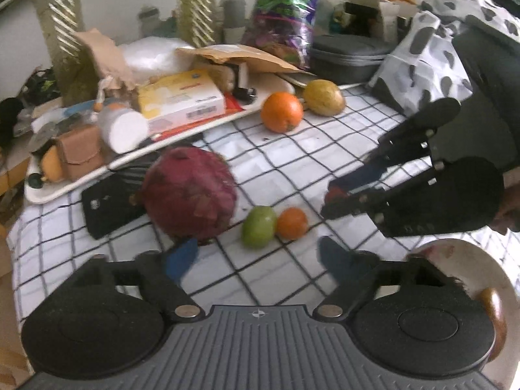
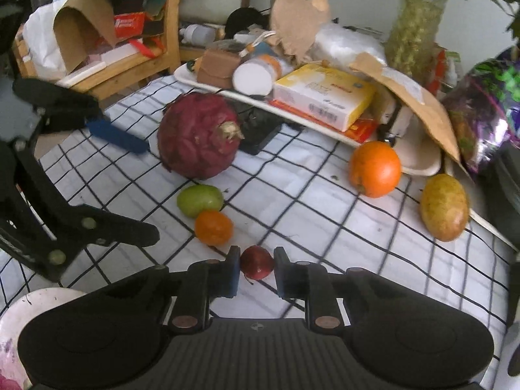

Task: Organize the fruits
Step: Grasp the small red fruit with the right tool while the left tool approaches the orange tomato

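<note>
The desk (image 2: 325,214) carries a white cloth with a black grid and stands against a pale wall, with a wooden chair (image 2: 130,65) loaded with paper and bags at its far side. A long white tray (image 1: 97,169) of boxes, a pouch and a bottle crowds the back edge. The dark red dragon fruit (image 2: 198,136) lies before the tray, a black case touching it behind. A large orange (image 2: 373,169) and a yellow mango (image 2: 445,208) lie apart near the clutter. A green fruit (image 2: 200,200) touches a small orange fruit (image 2: 213,227) mid-cloth. The left claw (image 1: 256,261) stands wide, holding nothing. The right claw (image 2: 256,273) pinches a small red fruit (image 2: 256,261) on the cloth.
</note>
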